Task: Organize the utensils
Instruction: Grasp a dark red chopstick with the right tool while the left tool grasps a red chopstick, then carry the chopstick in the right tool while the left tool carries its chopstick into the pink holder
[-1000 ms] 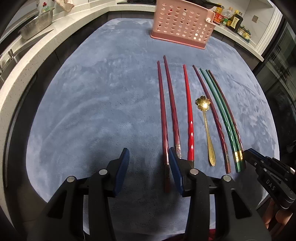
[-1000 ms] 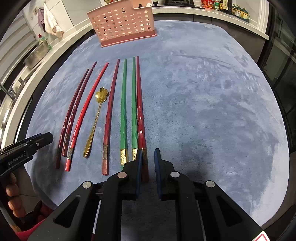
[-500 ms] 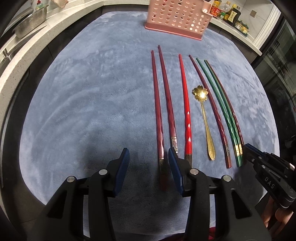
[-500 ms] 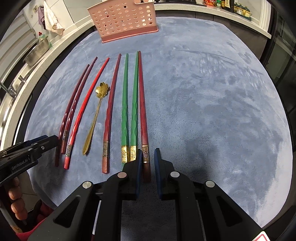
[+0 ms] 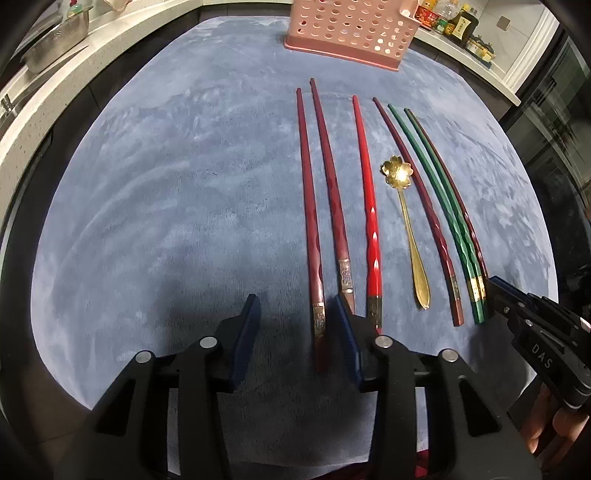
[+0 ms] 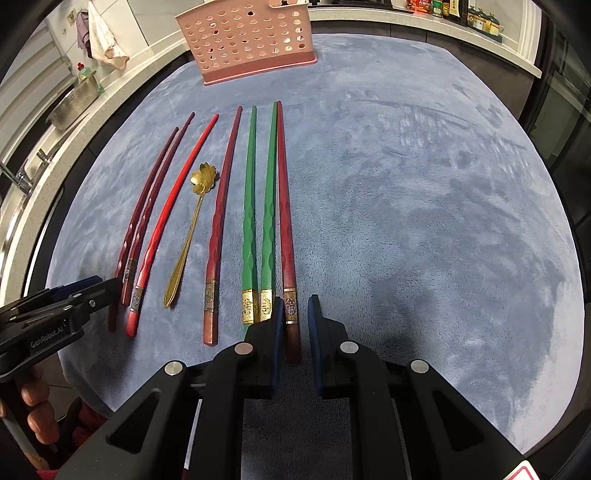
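Several chopsticks lie side by side on a blue mat (image 5: 166,206): dark red ones (image 5: 309,206), a bright red one (image 5: 369,206), two green ones (image 6: 258,206), and a gold flower-shaped spoon (image 5: 408,225) among them. A pink perforated utensil holder (image 5: 351,33) stands at the far edge. My left gripper (image 5: 295,314) is open, with the butt of the leftmost dark red chopstick between its fingers. My right gripper (image 6: 295,314) is narrowly open around the butt of the rightmost dark red chopstick (image 6: 286,229); I cannot tell whether the pads touch it.
A white counter (image 5: 55,62) curves around the mat's left side with a metal pot (image 5: 55,40) on it. Bottles and jars (image 5: 450,22) stand at the back right. The pink holder also shows in the right wrist view (image 6: 247,40).
Both grippers have moved forward along the chopsticks. The right gripper's jaws have spread a little around the chopstick end. The utensils have not moved.
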